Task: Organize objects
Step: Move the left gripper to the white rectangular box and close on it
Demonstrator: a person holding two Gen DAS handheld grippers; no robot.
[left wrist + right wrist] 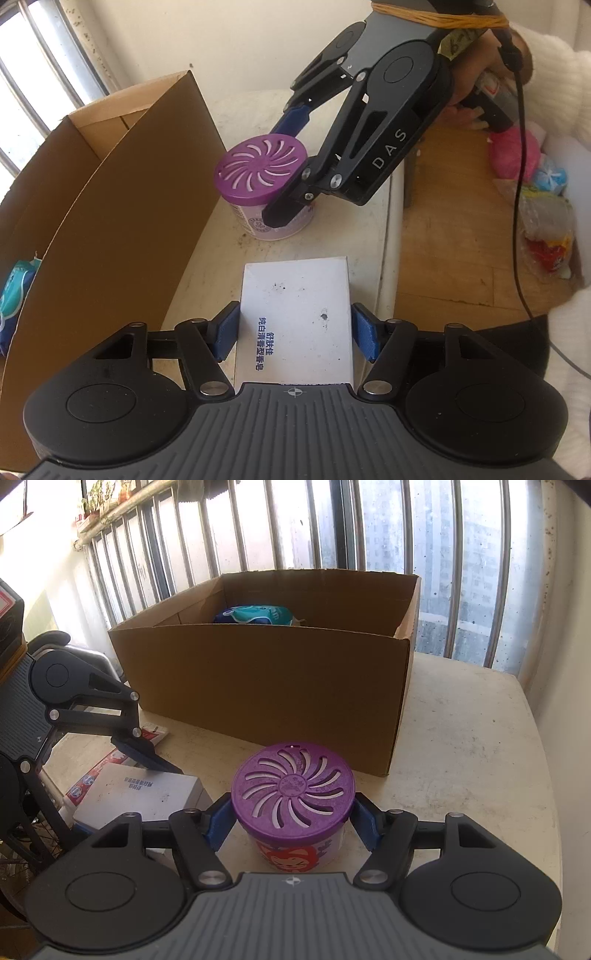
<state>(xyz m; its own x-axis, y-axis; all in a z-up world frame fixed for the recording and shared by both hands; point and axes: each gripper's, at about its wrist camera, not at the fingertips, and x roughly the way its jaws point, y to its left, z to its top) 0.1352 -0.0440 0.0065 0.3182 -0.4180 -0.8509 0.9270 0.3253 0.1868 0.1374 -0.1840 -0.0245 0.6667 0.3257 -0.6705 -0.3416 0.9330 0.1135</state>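
Cardboard box sits open on the pale table, a teal packet inside. My left gripper straddles the white soap box, pads touching its sides. My right gripper clasps the purple-lidded tub just before the carton.

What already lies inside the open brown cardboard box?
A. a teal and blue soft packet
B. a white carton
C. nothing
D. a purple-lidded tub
A: a teal and blue soft packet shows over the wall of the open brown cardboard box.
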